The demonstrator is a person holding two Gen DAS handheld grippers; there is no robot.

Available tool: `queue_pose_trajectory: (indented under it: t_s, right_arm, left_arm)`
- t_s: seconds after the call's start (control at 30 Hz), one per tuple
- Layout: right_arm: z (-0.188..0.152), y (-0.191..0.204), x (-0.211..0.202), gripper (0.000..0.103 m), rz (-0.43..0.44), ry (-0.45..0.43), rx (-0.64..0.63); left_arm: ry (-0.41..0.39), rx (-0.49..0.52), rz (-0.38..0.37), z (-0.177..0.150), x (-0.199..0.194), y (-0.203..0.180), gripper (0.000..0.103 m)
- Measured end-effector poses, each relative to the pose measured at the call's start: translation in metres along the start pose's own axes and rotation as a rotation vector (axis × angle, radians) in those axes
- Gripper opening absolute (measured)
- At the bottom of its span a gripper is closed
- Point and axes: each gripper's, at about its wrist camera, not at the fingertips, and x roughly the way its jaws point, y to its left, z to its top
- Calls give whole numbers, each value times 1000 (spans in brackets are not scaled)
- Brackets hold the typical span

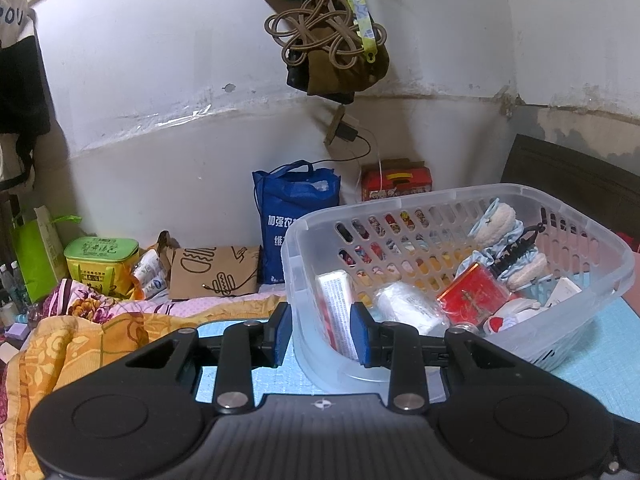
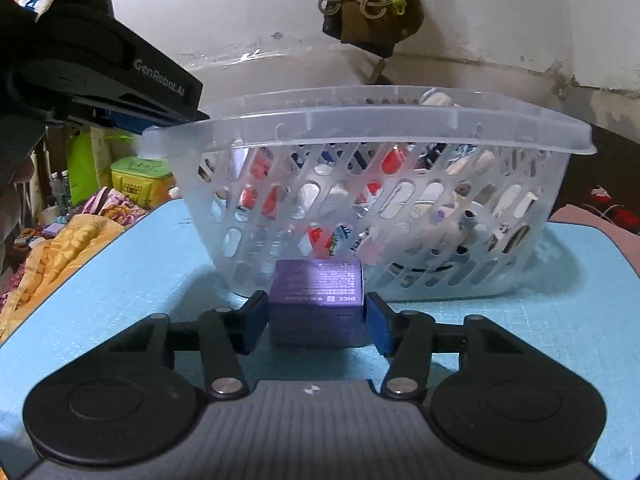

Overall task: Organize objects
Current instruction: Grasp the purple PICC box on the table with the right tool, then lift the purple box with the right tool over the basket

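Against the white wall (image 1: 160,80) stands a blue tote bag (image 1: 292,216) with a red carton (image 1: 396,178) just beside it. A brown paper bag (image 1: 214,272) printed with burger drawings leans near a green-lidded yellow box (image 1: 100,262), and a bright green bag (image 1: 36,252) stands further left. A floral orange blanket (image 1: 72,344) lies crumpled in front. Overhead, a coiled tan cord (image 1: 320,36) hangs over an olive pouch (image 1: 344,72).
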Motion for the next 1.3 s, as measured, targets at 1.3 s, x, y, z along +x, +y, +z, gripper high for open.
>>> queue_pose_trajectory:
  t_s: [1.3]
  right_arm:
    - [-12,-29,-37,55,33,-110,98]
  left_arm:
    - [-1,-12,19,0,3,-1,33]
